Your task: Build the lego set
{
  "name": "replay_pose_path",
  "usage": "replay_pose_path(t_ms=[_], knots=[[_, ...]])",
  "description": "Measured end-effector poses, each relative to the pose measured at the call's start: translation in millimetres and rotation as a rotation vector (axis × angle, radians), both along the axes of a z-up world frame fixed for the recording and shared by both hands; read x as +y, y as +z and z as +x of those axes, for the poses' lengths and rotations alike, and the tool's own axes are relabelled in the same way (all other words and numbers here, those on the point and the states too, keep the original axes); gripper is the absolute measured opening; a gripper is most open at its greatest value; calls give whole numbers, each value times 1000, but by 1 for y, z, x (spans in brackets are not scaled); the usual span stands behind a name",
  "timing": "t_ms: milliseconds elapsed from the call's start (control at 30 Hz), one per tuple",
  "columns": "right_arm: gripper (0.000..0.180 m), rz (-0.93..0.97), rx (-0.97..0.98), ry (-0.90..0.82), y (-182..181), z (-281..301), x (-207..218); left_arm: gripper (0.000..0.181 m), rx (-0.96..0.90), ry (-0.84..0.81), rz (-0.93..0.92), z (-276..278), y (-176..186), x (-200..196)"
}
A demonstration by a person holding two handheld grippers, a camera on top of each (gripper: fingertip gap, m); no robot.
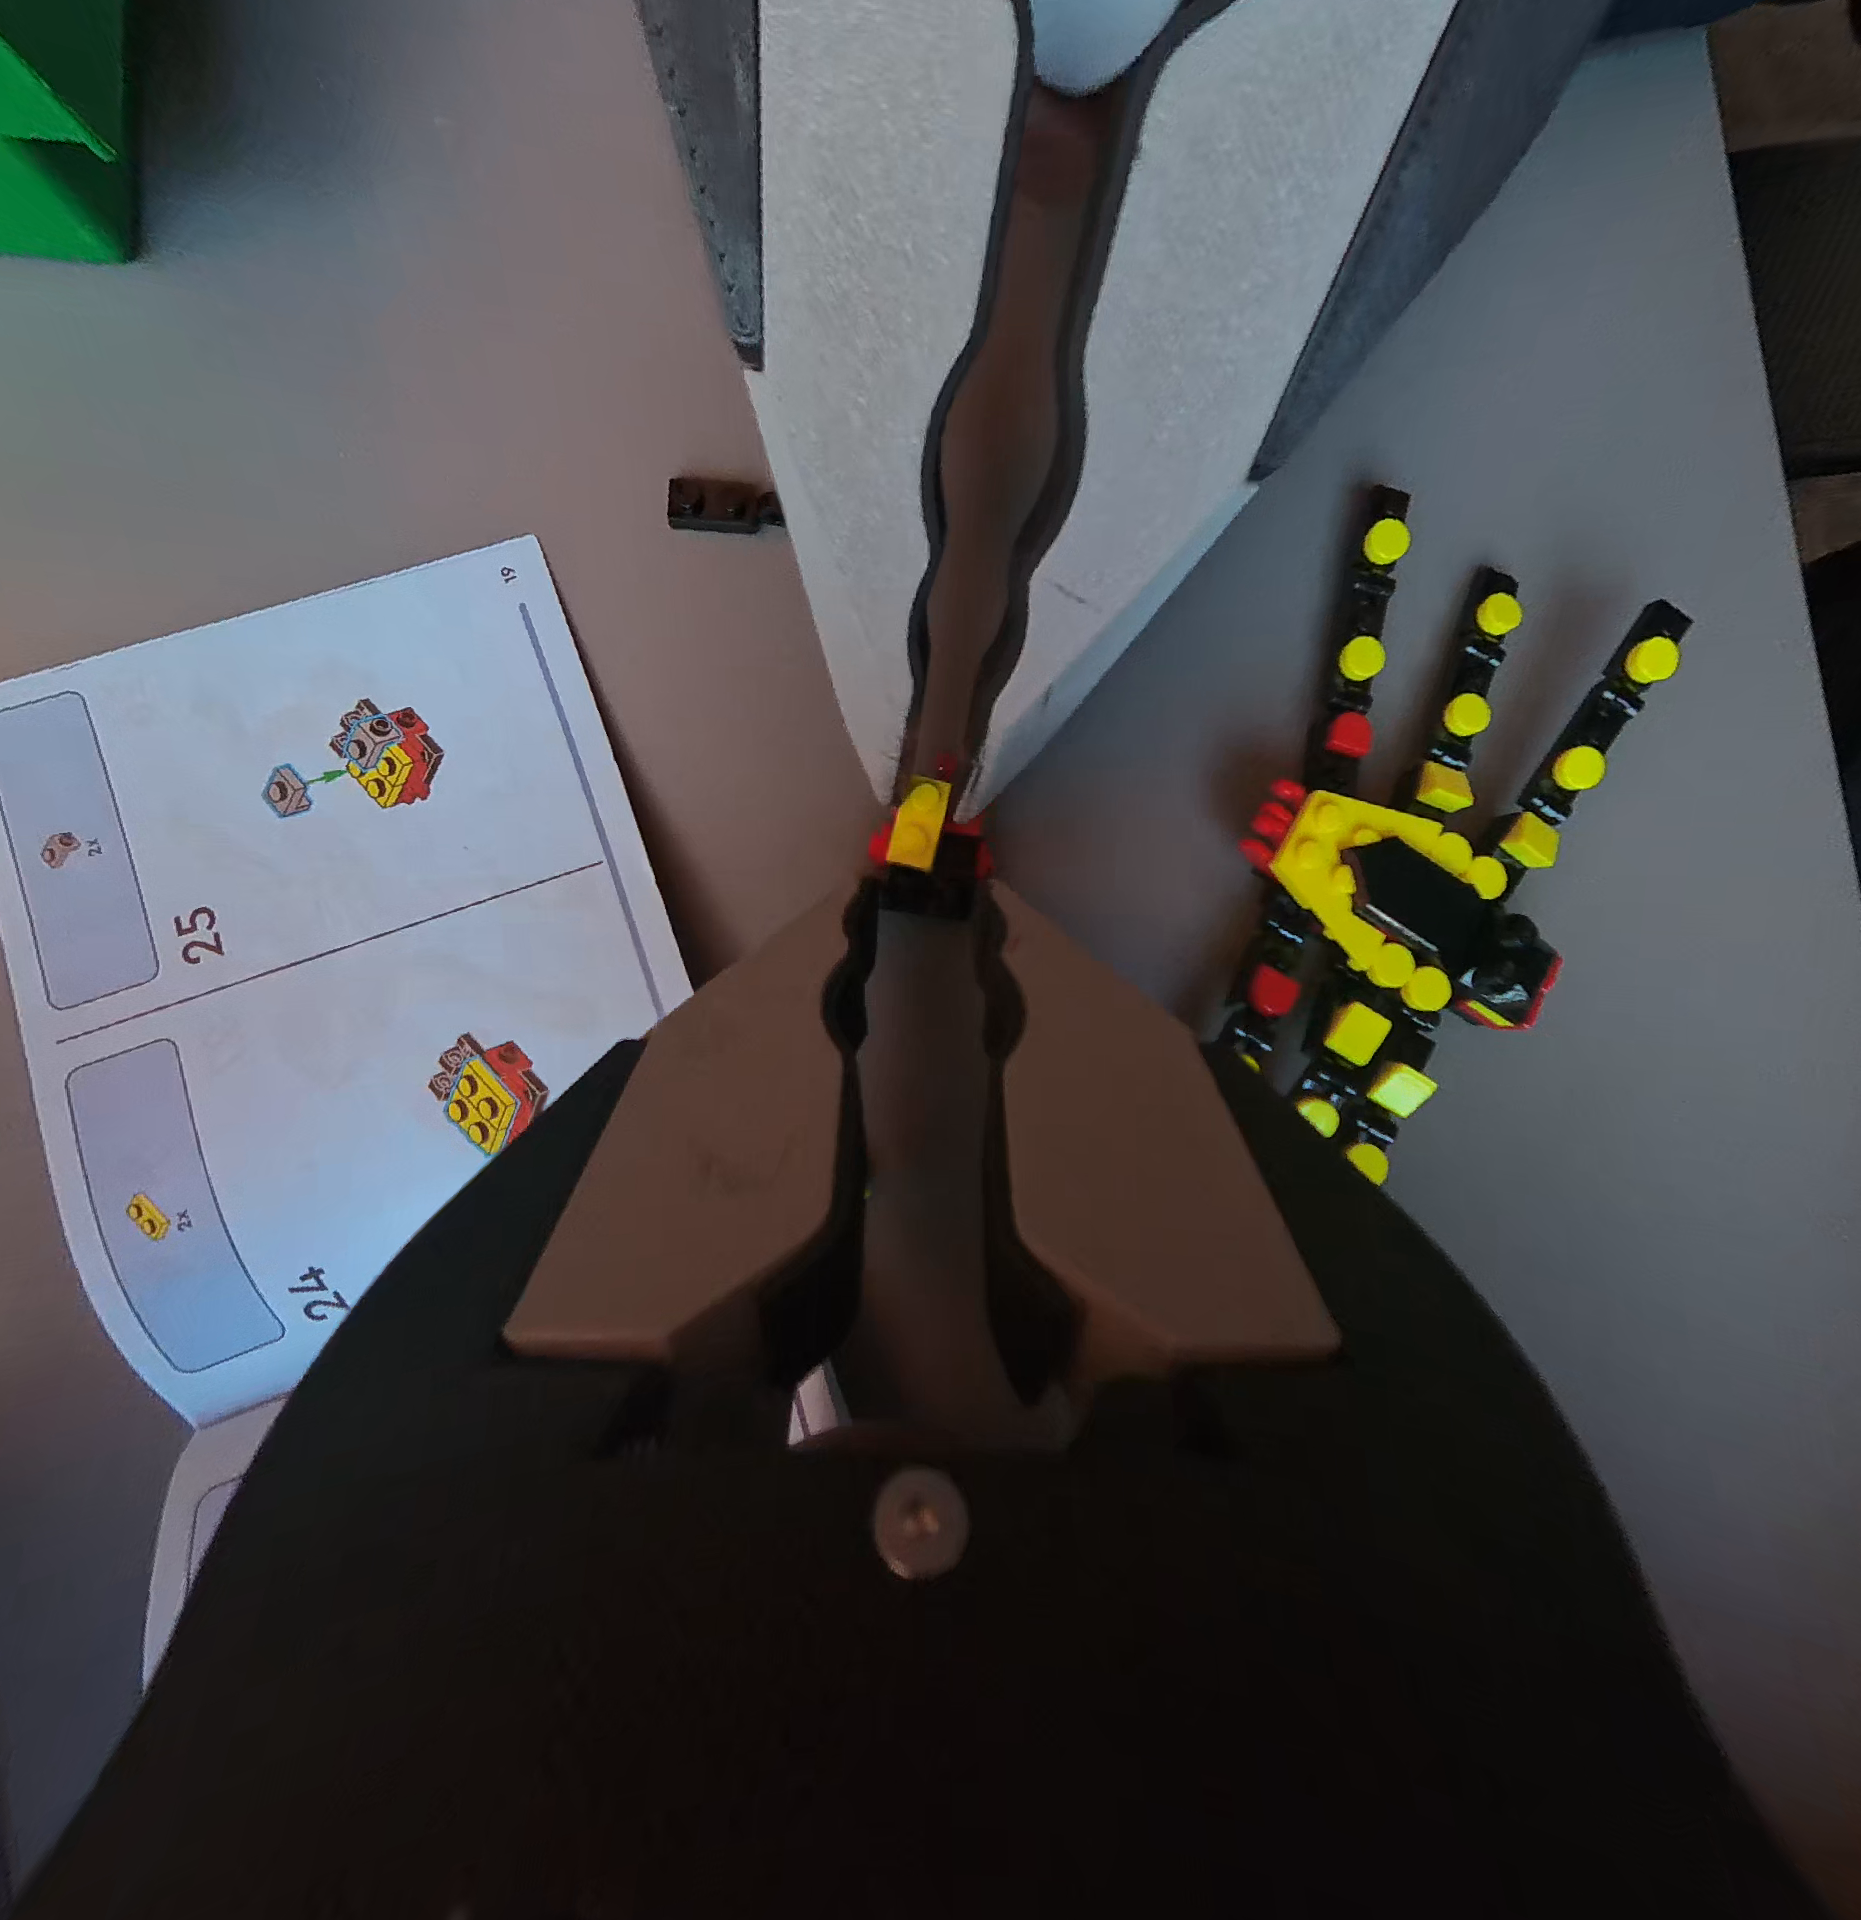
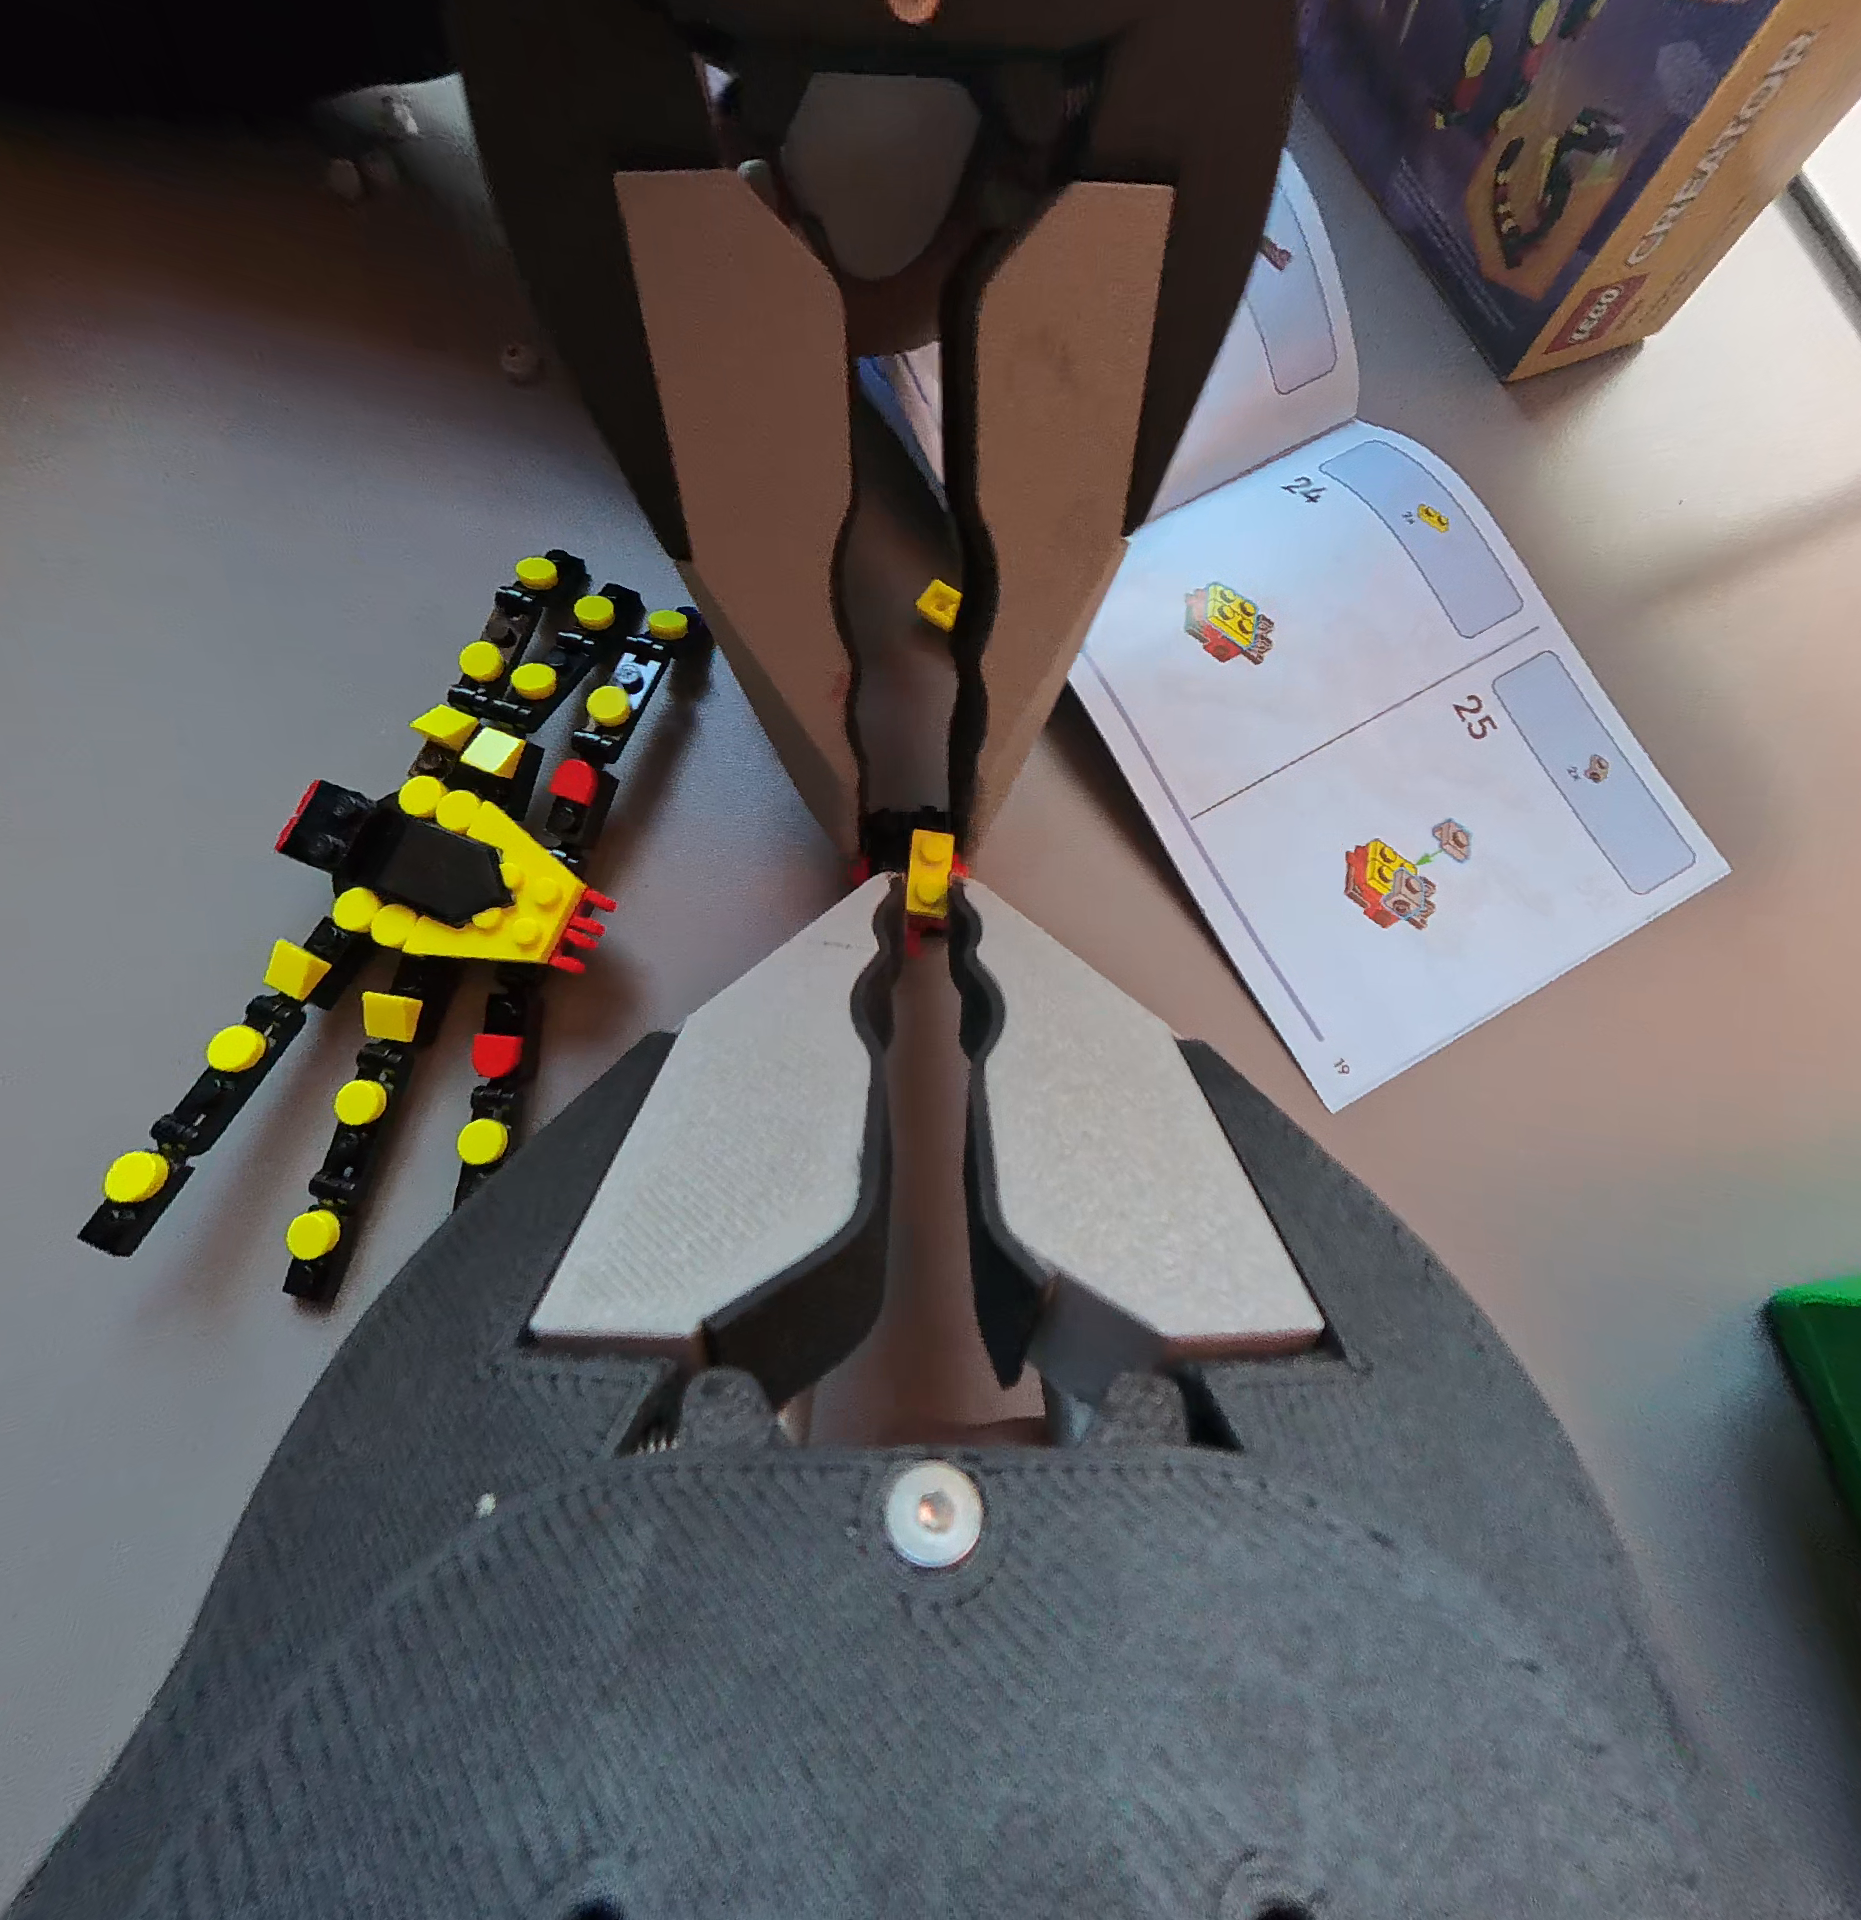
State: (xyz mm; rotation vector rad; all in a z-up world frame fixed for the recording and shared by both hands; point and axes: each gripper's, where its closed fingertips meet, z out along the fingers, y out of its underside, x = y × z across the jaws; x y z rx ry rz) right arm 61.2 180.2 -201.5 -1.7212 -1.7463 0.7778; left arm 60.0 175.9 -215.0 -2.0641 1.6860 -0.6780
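Seemingly, the left gripper [image 1: 924, 896] has its jaws narrowed on the small red, black and yellow brick cluster [image 1: 926, 847], long axis running far toward the opposing tips. Seen from the right gripper [image 2: 918, 902], whose jaws are likewise narrowed, the yellow plate [image 2: 928, 871] sits pinched just ahead.

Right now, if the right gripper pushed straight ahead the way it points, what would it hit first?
The right gripper would probably meet the left gripper first: their fingertips face each other, both clamped on the small yellow, red and black brick assembly. No free gap shows between them.
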Motion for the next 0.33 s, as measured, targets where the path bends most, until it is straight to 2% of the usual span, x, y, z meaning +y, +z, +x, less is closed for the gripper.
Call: replay_pose_path(t_ms=[333], knots=[[5,80,-11,112,5,6,5,13,21,-35,-1,2,0,2]])
